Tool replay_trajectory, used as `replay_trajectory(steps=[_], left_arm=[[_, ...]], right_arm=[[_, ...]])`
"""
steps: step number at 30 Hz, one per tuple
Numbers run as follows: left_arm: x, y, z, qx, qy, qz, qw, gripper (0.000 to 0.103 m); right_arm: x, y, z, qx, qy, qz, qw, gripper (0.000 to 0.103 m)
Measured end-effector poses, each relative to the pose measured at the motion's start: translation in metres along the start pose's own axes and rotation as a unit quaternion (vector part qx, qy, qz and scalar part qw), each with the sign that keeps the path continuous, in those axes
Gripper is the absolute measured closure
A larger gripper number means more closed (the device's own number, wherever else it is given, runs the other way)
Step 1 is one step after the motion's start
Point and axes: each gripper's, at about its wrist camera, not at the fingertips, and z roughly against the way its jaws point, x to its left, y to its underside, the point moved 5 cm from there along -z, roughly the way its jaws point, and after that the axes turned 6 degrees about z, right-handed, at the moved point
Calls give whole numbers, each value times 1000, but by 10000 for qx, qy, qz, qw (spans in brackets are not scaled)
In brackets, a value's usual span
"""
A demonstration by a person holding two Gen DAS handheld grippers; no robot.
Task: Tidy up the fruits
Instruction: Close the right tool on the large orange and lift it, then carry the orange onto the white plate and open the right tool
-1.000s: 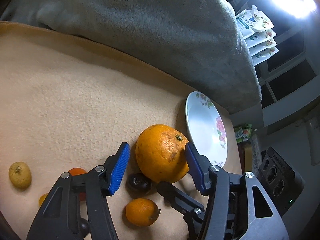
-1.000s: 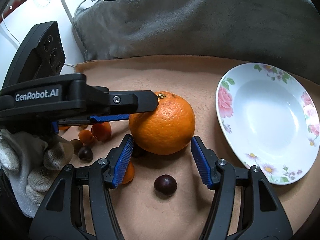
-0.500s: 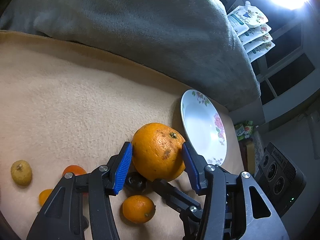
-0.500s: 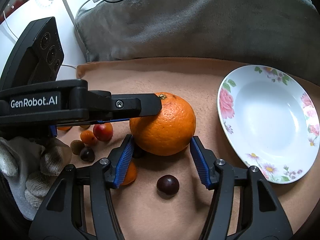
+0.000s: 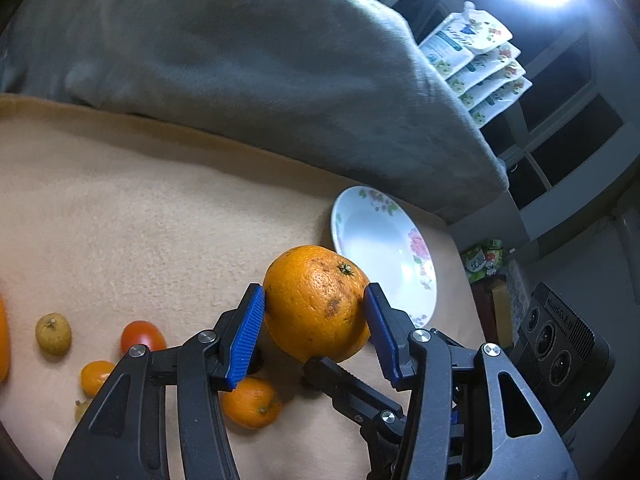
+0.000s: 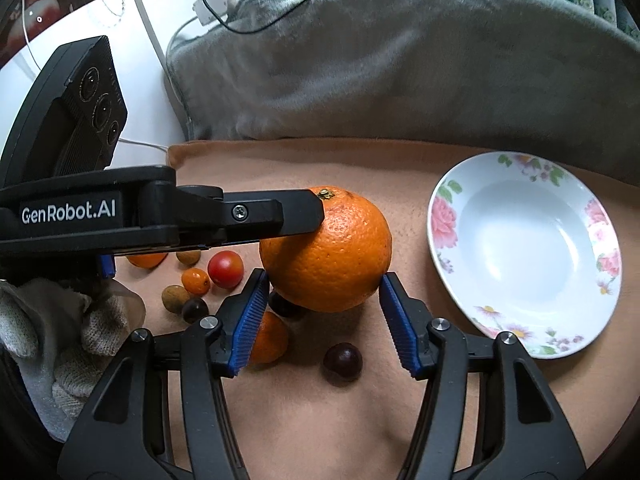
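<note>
The large orange (image 5: 316,304) sits between the blue pads of the left tool (image 5: 316,326), which press on its two flanks, so that tool has the fruit clamped at about a middling opening. In the right wrist view the same orange (image 6: 326,250) also fills the gap of the right tool (image 6: 322,308); its pads lie against the lower sides of the fruit, though whether they truly squeeze it or merely cradle it cannot be told from here. The orange appears to be clear of the tan blanket (image 6: 400,380) below, with a shadow and smaller fruit showing beneath it, which suggests it is being carried rather than resting. Two tools on one fruit is probably a matter of its bulk: it is far bigger than anything else in the pile and round enough to slip from a single pair of pads.

Just to the right lies the flowered plate (image 6: 440,216), bare inside and tipped slightly on the soft surface; it is the likely destination, and the orange is already near its rim. Beneath and to the left of the orange are the remaining pieces: a small mandarin (image 6: 272,338), a dark round fruit (image 6: 343,362), a red tomato (image 6: 225,269), a kumquat (image 6: 195,281) and a few dull brownish ones (image 6: 175,293). A gloved hand (image 6: 60,332) grips the left tool's handle. A grey blanket (image 6: 400,72) is heaped behind.
</note>
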Motion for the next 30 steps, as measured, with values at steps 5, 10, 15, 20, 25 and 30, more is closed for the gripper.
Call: replay_trajectory(steps=[5,10,15,20,25,30], left_arm=[[-20,3,-1,-13,91,-160,9998,53],[-43,8,-9,47,210,-302,9993,53],[-63,14,-23,169,311,-411,9985,53],[-77,20,-40,326,341,-474,9978,53],[-85,24,-50,457,333,-479,9973,55],[-90,23,-47,413,288,-554,9972,55]], right_arm=[[-9,2,22,-97,127,7,9999,43],[-24,5,40,-150,268,-42,9995,43],[-45,12,56,-153,410,-151,9989,43],[-67,21,65,-127,451,-352,9983,43],[-82,25,70,-129,472,-509,9975,43],[-88,15,86,-364,528,-452,9969,50]])
